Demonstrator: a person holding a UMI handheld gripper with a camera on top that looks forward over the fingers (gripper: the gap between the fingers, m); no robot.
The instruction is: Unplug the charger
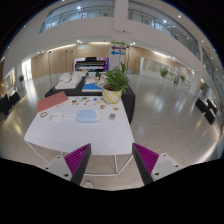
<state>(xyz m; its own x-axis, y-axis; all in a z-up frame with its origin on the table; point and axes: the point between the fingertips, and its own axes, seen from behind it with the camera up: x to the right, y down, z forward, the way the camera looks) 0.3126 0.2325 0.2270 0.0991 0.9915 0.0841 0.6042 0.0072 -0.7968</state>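
My fingers point(112, 160) are spread wide with nothing between them — the purple pads point(77, 155) face each other across bare air, hanging above the near edge of the white counter point(60, 132). Beyond them on the counter lie a pale blue flat thing point(87, 115) and a few small items, then a potted plant point(115, 83) at the far end. I cannot pick out the charger from here; it is too small to tell among those items, so its look and exact place are unknown to me. I expect a charger to be light, hard-shelled and a bit slick — best pinched across the plug body, not the soft cord, and pulled straight out.
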